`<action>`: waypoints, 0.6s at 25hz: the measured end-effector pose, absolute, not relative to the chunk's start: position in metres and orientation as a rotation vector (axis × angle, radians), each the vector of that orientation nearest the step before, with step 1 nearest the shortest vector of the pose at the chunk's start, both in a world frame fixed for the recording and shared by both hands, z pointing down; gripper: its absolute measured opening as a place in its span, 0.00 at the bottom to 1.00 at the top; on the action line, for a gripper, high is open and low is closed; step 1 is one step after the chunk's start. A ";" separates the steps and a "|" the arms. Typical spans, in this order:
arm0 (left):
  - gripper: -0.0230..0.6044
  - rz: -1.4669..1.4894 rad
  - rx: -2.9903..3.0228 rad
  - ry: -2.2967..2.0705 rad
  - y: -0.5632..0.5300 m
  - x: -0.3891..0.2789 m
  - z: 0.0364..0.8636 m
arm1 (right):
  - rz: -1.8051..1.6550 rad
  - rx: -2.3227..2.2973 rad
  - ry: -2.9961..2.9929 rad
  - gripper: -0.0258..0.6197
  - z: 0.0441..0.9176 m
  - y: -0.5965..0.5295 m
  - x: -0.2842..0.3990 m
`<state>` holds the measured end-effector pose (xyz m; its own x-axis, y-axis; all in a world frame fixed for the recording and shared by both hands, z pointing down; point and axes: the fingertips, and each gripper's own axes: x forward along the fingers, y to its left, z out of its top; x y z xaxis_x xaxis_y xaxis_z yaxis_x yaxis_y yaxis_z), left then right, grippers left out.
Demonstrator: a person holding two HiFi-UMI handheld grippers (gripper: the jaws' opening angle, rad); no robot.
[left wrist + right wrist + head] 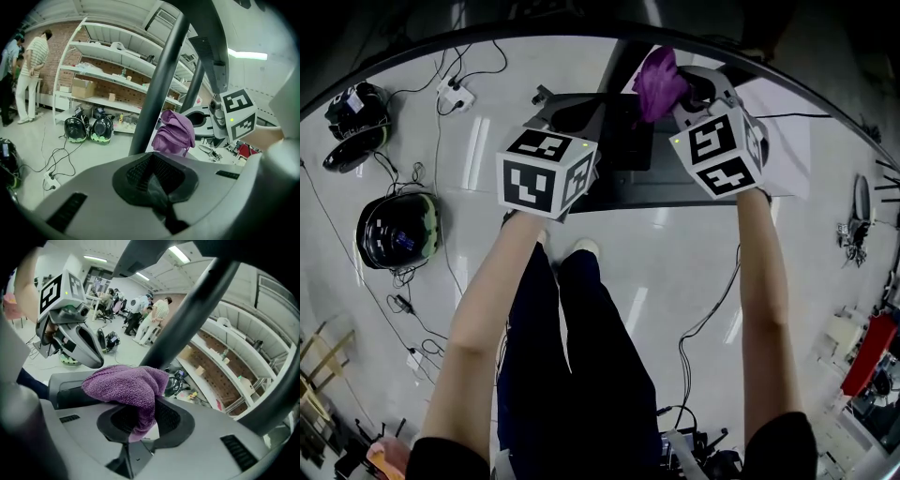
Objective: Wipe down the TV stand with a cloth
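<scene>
You stand on a glossy pale floor (675, 281) strewn with black cables (401, 302). White open shelving (117, 77) lines a brick wall (63, 47), and a strip light (247, 55) glows overhead.

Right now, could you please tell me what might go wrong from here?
The purple cloth is pinched in the right tool only by one fold, so it may pull free when dragged. The left tool, shut and empty, sits close to it beside the stand's pole; they could knock together. A cable lies beside the person's leg: a trip risk.
</scene>
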<state>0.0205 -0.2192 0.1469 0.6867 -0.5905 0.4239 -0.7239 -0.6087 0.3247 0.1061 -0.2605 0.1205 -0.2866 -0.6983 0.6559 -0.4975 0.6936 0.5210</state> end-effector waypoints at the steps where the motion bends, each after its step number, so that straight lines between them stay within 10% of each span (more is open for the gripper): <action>1: 0.05 0.379 2.435 -1.008 -0.218 0.023 0.143 | -0.269 0.963 -1.960 0.19 0.114 -0.261 0.110; 15: 0.05 0.366 2.547 -0.975 -0.222 0.043 0.095 | -0.367 1.533 -2.124 0.19 0.018 -0.287 0.136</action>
